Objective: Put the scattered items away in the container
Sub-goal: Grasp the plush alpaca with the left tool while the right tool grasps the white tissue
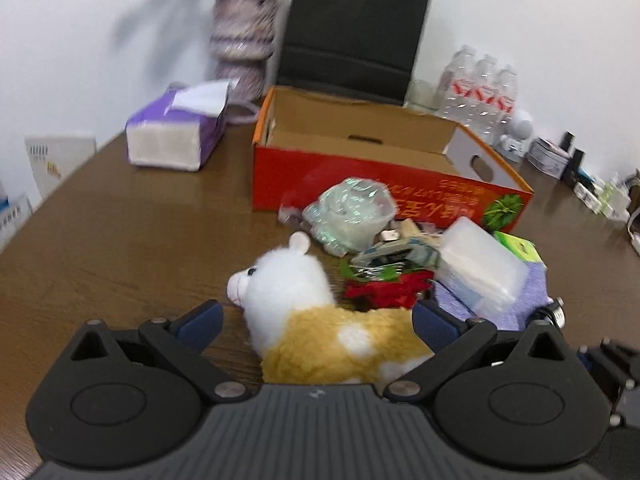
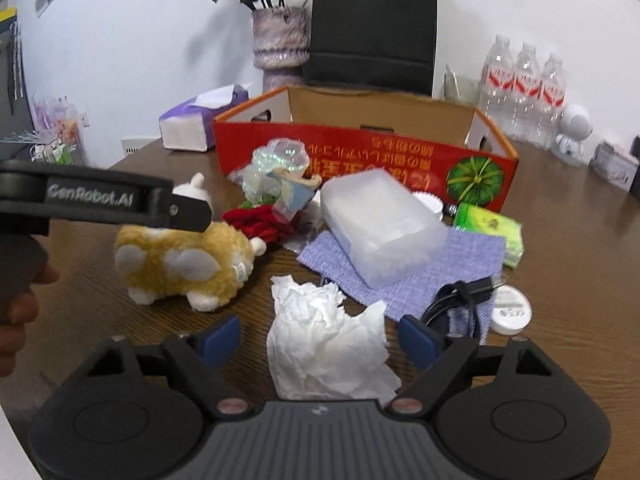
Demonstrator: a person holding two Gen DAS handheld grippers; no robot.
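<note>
The cardboard box (image 1: 360, 184) stood empty at the far side of the bench (image 1: 120, 248), clutter heaped near it. The left gripper (image 1: 316, 320) straddled the plush toy (image 1: 320, 320), fingers apart; the right gripper (image 2: 320, 336) framed a crumpled tissue (image 2: 324, 344), fingers apart, seemingly poised to grasp.

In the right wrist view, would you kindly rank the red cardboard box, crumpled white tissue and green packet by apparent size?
1. Red cardboard box.
2. Crumpled white tissue, though nearness to the camera enlarges it.
3. Green packet.
</note>
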